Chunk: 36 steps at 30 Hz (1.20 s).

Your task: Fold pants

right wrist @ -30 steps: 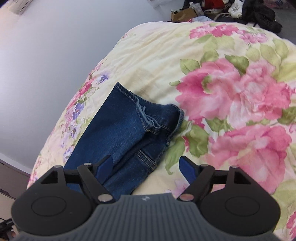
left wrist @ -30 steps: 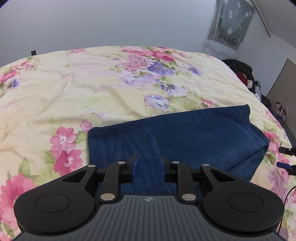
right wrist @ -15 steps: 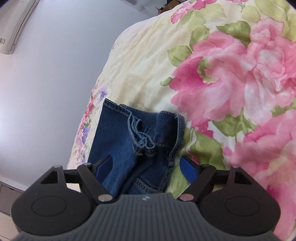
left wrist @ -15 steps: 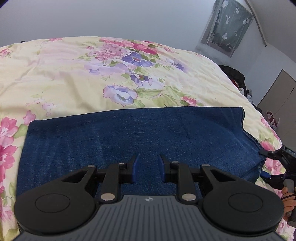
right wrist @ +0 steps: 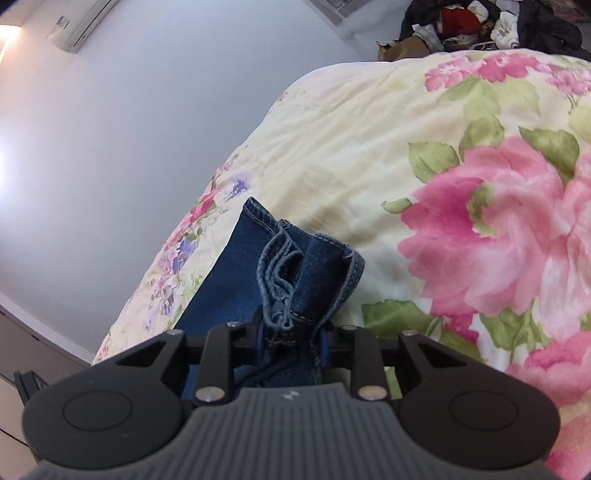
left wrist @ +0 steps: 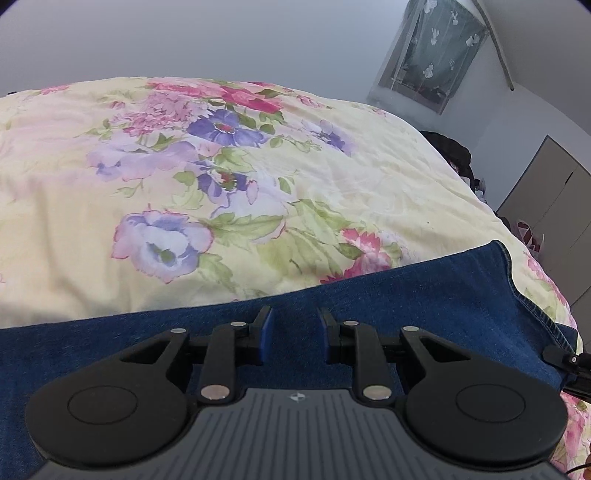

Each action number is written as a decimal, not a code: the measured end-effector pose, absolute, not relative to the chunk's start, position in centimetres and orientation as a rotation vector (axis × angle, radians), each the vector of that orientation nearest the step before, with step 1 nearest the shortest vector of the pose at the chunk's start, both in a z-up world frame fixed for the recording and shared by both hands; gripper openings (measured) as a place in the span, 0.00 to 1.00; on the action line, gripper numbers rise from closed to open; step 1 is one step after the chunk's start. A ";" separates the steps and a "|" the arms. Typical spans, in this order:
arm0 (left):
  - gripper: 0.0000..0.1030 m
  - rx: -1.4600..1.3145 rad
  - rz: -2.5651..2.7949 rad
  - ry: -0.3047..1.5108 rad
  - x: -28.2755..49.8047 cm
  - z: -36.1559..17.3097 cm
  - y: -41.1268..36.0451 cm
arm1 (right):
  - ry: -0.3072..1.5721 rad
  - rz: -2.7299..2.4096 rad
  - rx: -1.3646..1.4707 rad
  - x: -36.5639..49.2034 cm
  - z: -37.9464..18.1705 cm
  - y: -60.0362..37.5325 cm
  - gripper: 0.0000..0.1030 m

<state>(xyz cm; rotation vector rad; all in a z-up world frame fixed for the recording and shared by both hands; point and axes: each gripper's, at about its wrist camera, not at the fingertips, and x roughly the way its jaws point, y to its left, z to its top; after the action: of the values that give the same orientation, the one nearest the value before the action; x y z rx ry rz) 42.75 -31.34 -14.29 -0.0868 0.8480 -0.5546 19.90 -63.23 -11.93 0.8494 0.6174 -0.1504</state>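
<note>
The jeans lie on the bed, near its front edge, on a cover with big pink and purple flowers. They look already folded lengthwise, one leg on the other, because they make one long flat blue strip across the left camera's view. So I judge that the first fold is done and that the shorter folds, end to end, are still left.

At one end the cloth is bunched. There the right gripper has just been closing its fingers, and now they are clamped on this thick bundle of denim, with the hem and its pale stitching standing up between them. The bundle fills the gap, so this looks like a real hold and not only a touch.

The left gripper is over the middle of the strip, close to its far edge. Its fingers stand a little apart, with a narrow gap. I see only flat cloth under this gap and nothing raised between them, so this gripper seems to hold nothing.

Further out there is a plain grey wall, a curtained window, and a heap of clothes beyond the far corner of the bed.
</note>
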 end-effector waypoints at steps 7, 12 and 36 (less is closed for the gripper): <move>0.27 0.006 -0.499 0.830 43.4 -16.3 -34.5 | 0.672 -0.163 0.809 20.1 -12.8 -63.7 0.21; 0.27 0.034 -0.494 0.794 41.1 -14.3 -34.0 | 0.690 -0.174 0.809 19.9 -12.8 -63.6 0.21; 0.20 0.024 -0.546 0.906 27.1 -14.5 -31.8 | 0.672 -0.250 0.728 19.9 -10.4 -61.2 0.19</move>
<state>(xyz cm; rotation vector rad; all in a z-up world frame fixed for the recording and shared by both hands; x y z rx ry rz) 27.15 -31.82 -14.49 0.0238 0.9062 -0.5455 19.89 -61.21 -10.39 0.7282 0.6719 -0.2496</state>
